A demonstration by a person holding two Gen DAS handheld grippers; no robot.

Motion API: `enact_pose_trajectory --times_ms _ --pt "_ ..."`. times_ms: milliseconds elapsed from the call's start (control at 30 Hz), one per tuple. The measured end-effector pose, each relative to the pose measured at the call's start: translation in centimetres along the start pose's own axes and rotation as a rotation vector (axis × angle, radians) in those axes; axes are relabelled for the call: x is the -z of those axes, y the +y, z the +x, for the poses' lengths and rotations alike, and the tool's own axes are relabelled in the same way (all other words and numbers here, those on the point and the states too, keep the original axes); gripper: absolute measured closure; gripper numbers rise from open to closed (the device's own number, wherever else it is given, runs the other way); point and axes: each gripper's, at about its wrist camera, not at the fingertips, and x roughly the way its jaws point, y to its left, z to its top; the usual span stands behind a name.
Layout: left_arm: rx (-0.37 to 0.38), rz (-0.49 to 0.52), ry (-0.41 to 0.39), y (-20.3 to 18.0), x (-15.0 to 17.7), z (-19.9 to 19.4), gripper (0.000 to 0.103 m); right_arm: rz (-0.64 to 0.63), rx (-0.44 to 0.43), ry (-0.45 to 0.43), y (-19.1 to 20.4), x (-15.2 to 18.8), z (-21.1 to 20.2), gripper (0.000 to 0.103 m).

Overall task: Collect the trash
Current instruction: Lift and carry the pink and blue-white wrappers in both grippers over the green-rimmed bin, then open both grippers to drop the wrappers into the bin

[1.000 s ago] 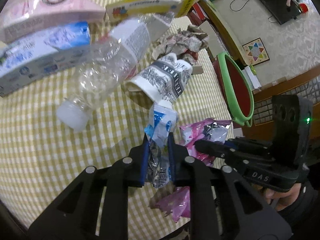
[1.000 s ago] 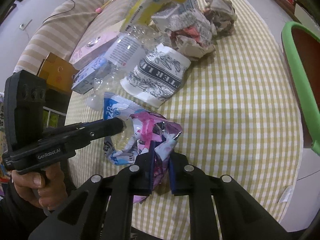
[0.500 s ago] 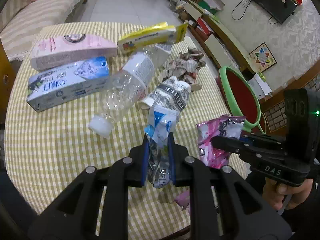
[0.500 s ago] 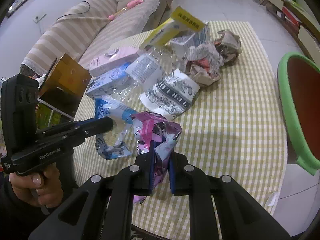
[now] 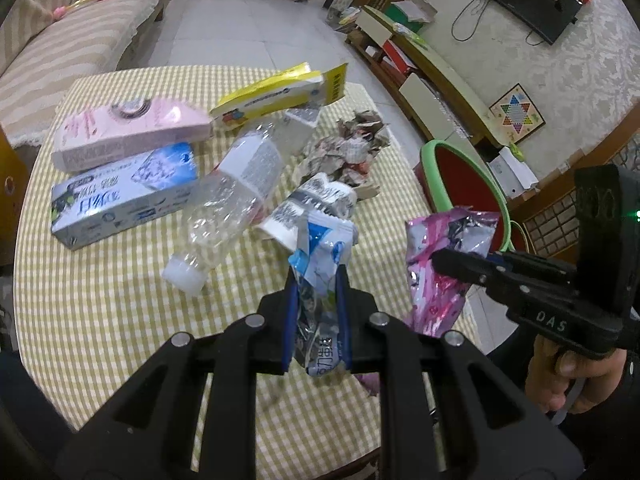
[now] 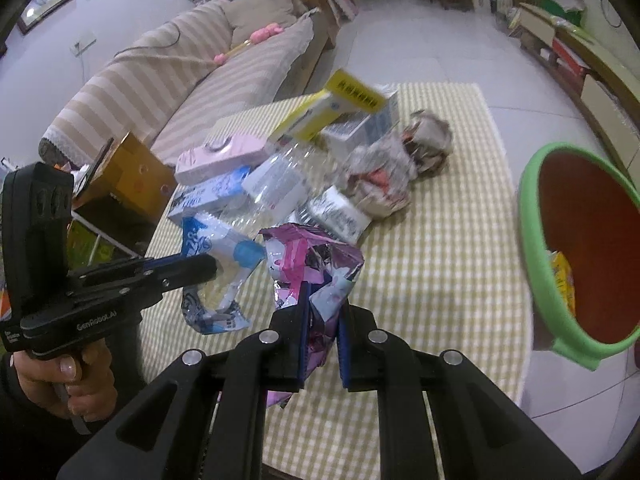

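Wrappers are both up off the table right now: blue-and-white wrapper point(image 5: 320, 264) is pinched tight in the left gripper point(image 5: 317, 312), pink foil wrapper point(image 6: 316, 276) is clamped in the right gripper point(image 6: 322, 344), and they hang just beside each other over the near edge of the checkered tablecloth point(image 5: 100, 300). Off to the right there's a red bin with a green rim point(image 6: 536, 264), and inside it you can only make out some yellow packaging point(image 6: 562, 280). Still lying on the table: crushed clear bottle point(image 5: 228, 204), paper cup point(image 5: 316, 204), crumpled paper point(image 5: 348, 152), and a few cartons point(image 5: 124, 192).
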Motion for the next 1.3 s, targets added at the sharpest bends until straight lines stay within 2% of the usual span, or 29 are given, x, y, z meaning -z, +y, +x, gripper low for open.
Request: enact_pose_trajectory --times_ms 300,633,967,1100,1300 --pt "0.032 0.054 -0.010 -3.0 -2.5 0.6 0.086 0.065 0.061 -0.083 -3.3 -1.3 -2.7 0.092" --pt "0.075 0.134 -0.011 -7.7 -5.2 2.0 0.086 0.149 0.167 -0.185 -8.5 -2.5 -6.5 0.092" --pt "0.120 0.221 -0.017 -12.9 -7.9 3.9 0.086 0.167 0.338 -0.281 -13.3 -3.8 -10.1 0.092" --pt "0.142 0.256 -0.023 -15.0 -9.1 4.7 0.086 0.184 0.401 -0.303 -15.6 -4.3 -11.0 0.092" --pt "0.178 0.285 -0.009 -17.7 -11.0 6.5 0.086 0.208 0.440 -0.308 -18.5 -4.8 -11.6 0.092"
